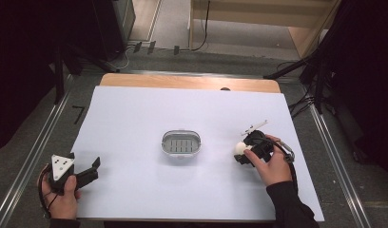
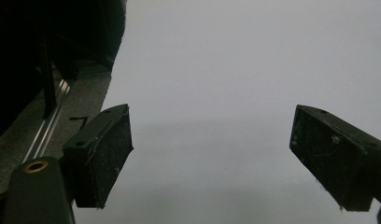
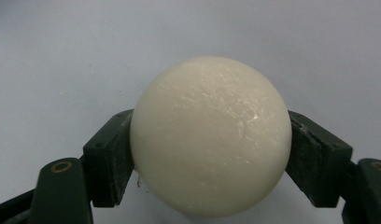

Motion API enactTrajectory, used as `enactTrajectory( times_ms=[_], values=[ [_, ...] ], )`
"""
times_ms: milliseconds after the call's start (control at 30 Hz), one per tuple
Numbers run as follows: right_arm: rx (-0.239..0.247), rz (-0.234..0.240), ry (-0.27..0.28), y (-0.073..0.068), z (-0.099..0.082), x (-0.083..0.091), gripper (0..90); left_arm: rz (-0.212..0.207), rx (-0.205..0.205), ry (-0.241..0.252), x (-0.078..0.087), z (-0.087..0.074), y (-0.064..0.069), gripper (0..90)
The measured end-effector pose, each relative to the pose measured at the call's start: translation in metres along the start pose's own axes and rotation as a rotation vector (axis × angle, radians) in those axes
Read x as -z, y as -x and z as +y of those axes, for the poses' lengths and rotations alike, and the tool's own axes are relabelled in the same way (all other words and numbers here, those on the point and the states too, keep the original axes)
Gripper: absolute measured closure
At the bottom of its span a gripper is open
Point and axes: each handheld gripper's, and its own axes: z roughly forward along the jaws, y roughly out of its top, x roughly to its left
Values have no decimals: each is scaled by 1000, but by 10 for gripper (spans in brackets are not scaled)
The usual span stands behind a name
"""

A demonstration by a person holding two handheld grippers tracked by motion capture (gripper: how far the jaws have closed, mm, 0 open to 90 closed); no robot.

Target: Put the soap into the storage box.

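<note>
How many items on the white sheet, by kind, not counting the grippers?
White ball: 1, clamped between the jaws of the right gripper
Oval grey slotted dish: 1, at the middle of the white sheet
Total: 2

Cream-white ball (image 3: 211,135), grey slotted tray (image 1: 181,144), pale lavender table (image 1: 135,123)
</note>
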Motion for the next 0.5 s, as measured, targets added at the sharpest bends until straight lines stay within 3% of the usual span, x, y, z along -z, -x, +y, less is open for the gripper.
enactTrajectory(
  times_ms=[500],
  values=[
    [16,7,12,-4,7,7,251,0,-2,-1,0,0,0,137]
  ],
)
